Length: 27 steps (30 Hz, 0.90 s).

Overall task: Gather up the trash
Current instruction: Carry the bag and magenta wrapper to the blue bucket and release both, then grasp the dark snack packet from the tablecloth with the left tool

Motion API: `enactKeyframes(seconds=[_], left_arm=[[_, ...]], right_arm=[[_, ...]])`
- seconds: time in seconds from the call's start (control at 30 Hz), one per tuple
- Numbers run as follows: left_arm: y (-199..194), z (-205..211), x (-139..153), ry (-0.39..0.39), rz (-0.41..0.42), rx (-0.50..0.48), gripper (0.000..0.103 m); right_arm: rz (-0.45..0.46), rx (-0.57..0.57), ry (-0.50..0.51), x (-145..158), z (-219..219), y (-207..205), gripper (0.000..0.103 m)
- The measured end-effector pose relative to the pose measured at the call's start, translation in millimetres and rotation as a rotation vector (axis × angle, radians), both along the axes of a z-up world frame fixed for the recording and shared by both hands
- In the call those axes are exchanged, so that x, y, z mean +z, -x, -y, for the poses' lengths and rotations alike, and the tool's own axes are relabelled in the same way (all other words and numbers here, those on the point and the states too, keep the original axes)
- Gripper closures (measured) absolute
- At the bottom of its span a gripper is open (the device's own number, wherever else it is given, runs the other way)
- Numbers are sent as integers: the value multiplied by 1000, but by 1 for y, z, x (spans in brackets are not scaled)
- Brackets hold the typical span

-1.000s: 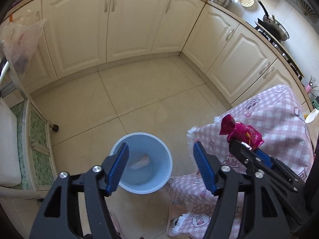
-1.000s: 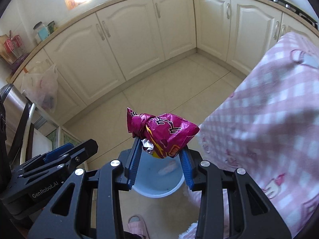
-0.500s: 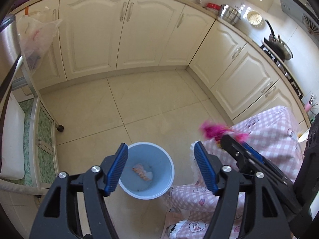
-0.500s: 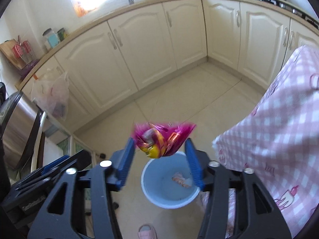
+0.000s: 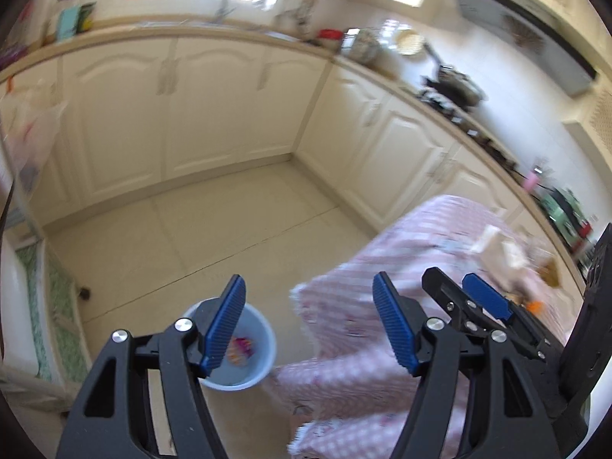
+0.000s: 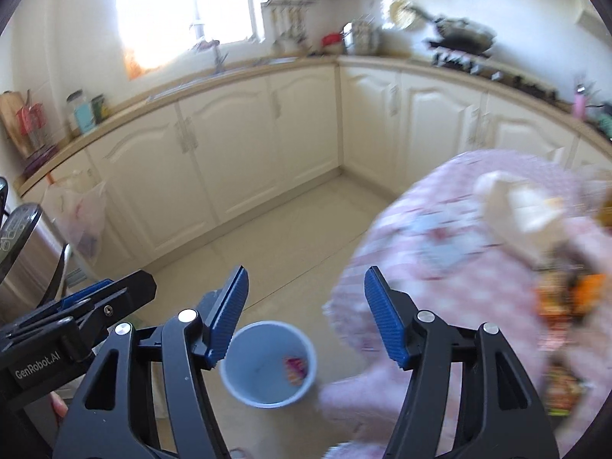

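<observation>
While the magenta wrapper (image 6: pixel 295 369) is lying inside the blue bin (image 6: pixel 244 386), you're holding both grippers, right (image 6: pixel 306 315) and left (image 5: pixel 308 323), spread wide and empty above it, likely because more trash (image 6: pixel 566 298) is waiting beside the bin on the pink tablecloth (image 6: pixel 440 267).

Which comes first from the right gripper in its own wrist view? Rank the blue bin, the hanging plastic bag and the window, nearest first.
From the right gripper:
1. Blue bin, on the floor just below the fingertips.
2. Plastic bag, hanging at the cabinets, far left.
3. Window, above the counter at the back wall.
</observation>
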<state>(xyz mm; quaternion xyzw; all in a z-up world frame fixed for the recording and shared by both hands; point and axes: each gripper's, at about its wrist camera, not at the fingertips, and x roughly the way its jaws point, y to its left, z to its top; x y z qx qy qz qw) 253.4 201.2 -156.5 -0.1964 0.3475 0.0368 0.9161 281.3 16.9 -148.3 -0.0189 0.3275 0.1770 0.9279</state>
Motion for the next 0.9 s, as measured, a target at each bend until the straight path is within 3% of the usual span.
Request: enactKeyframes(seconds=[0.23, 0.47, 0.6, 0.9], left_arm=[[10, 105, 28, -21, 53, -224, 30], [16, 194, 17, -38, 14, -386, 30], [16, 225, 2, -74, -36, -434, 30], [-3, 244, -26, -94, -110, -437, 31]], right_arm=[[112, -160, 56, 32, 96, 45, 38], [86, -283, 69, 18, 174, 72, 38], [55, -326, 62, 5, 202, 81, 38], [24, -351, 30, -9, 228, 89, 38]])
